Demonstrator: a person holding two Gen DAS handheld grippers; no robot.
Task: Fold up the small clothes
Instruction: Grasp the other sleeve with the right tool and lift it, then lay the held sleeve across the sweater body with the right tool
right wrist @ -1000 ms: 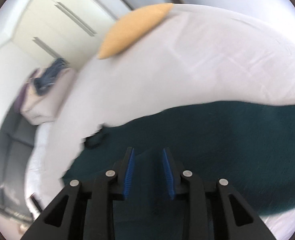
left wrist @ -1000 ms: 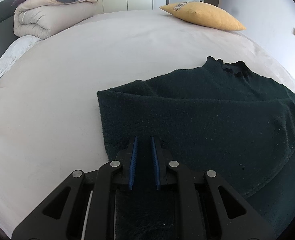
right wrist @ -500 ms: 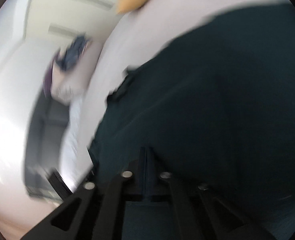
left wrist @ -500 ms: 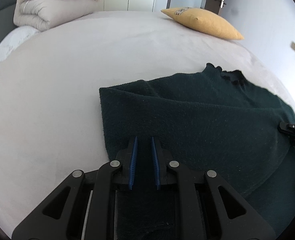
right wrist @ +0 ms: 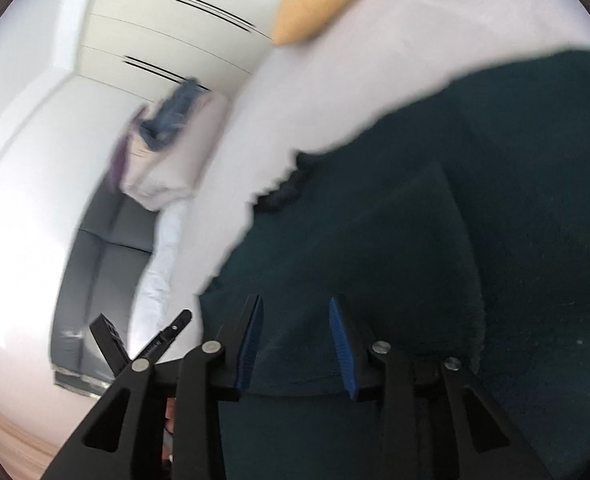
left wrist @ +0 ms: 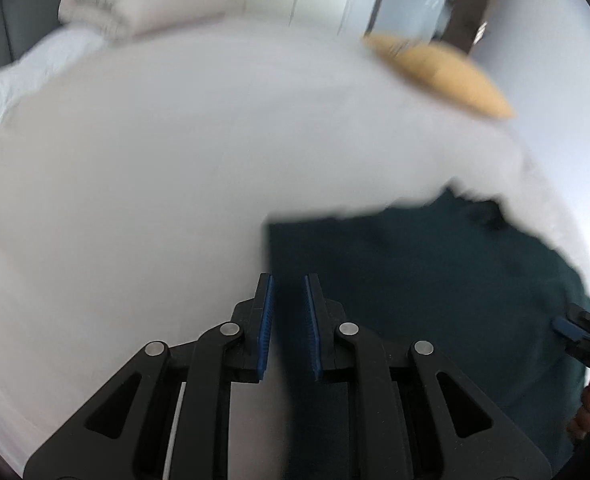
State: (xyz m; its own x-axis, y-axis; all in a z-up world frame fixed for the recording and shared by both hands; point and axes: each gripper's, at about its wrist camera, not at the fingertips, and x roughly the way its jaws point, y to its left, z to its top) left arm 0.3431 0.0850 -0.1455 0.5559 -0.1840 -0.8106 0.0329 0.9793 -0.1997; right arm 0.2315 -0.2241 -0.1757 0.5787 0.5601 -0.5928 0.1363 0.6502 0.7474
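A dark green knitted top [left wrist: 435,280] lies on the pale bed [left wrist: 175,180], with its ruffled collar [right wrist: 287,188] at the far edge. My left gripper [left wrist: 287,292] hovers over the top's left edge; its blue pads stand a little apart and a strip of the green fabric runs between them, so it holds the cloth. My right gripper [right wrist: 295,316] is open over the top's near hem, with fabric lying between the pads, not pinched. It also shows in the left wrist view [left wrist: 583,332] at the far right.
A yellow pillow [left wrist: 443,76] lies at the far right of the bed. A folded duvet with a blue garment on it [left wrist: 143,8] sits at the far left by the grey headboard [right wrist: 103,272]. White wardrobes [right wrist: 175,32] stand behind.
My right gripper was shut half a second ago and has opened wide. My left gripper has swung left, so the top now sits further right in its blurred view.
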